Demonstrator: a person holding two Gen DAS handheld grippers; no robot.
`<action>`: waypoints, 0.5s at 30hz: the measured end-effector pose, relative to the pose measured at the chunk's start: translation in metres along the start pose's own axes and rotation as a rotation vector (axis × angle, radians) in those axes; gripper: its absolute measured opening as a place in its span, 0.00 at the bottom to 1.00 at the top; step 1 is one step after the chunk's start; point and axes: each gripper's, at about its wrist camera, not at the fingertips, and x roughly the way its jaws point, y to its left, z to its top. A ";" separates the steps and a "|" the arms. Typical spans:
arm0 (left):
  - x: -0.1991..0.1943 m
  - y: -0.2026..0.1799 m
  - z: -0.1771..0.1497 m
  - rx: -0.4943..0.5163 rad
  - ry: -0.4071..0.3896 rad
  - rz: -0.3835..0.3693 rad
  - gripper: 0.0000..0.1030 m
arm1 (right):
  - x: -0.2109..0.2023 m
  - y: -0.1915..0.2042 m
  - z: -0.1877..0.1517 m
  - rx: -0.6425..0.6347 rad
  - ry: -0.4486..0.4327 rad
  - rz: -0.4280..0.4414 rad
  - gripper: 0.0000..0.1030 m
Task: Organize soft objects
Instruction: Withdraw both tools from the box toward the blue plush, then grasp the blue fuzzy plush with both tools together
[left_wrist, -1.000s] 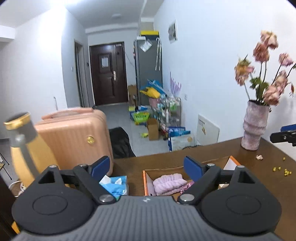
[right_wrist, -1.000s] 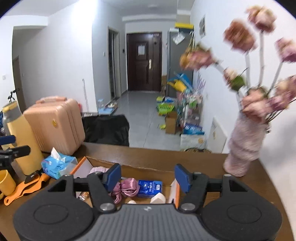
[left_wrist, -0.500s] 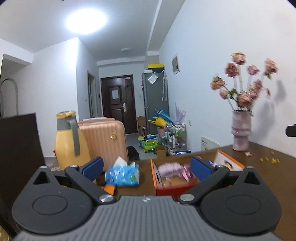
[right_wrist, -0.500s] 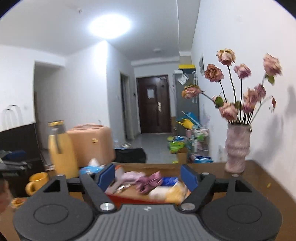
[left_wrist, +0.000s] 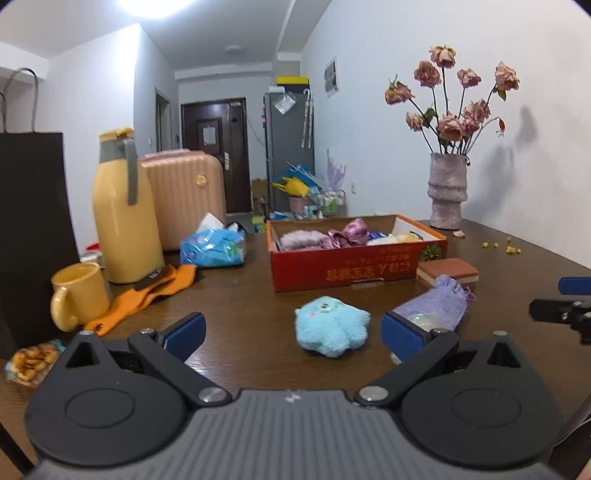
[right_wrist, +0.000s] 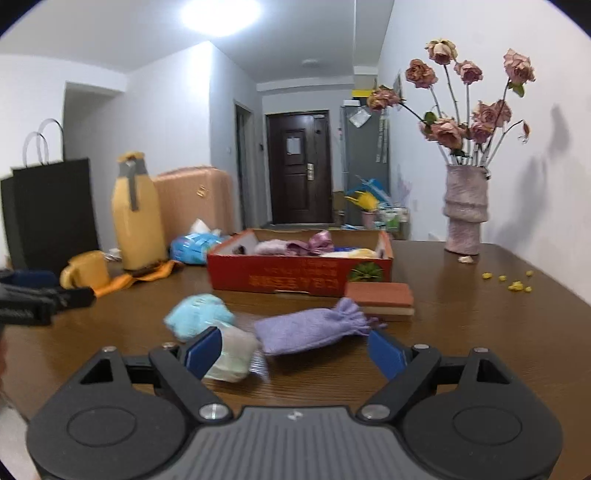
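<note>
Both claws hover low over the dark brown wooden tabletop (left_wrist: 258, 295), each spread wide and holding nothing. 3 loose soft things lie in front of the open red cardboard box (left_wrist: 354, 258), which already holds several soft items.

The left claw (left_wrist: 291, 332) faces the fluffy light-blue plush toy (left_wrist: 332, 326), which sits almost dead centre between its blue pads, slightly toward the right one and a little ahead of the tips. The plush is roundish, with no clear long axis, so a straight push forward looks enough to bracket it.

The right claw (right_wrist: 295, 350) faces the lilac drawstring fabric pouch (right_wrist: 314, 328). Its long axis runs roughly across the claw's opening, with the gathered neck pointing right and slightly away toward the brown-and-tan sponge block (right_wrist: 380, 299). A pale, soft, whitish bundle (right_wrist: 232, 356) lies against the right claw's left pad, too blurred to identify.

Each claw is nearer its own target: left for the plush, right for the pouch. The pouch would probably close more cleanly if the right claw turned to pinch across its narrow width.
</note>
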 end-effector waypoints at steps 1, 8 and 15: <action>0.004 -0.001 -0.001 -0.005 0.009 -0.014 1.00 | 0.002 -0.001 -0.001 0.005 0.005 -0.001 0.83; 0.050 -0.015 -0.006 -0.008 0.087 -0.047 1.00 | 0.035 -0.023 0.001 0.069 0.044 -0.012 0.82; 0.099 -0.019 -0.006 -0.004 0.120 -0.051 1.00 | 0.066 -0.022 0.010 0.091 0.050 0.107 0.70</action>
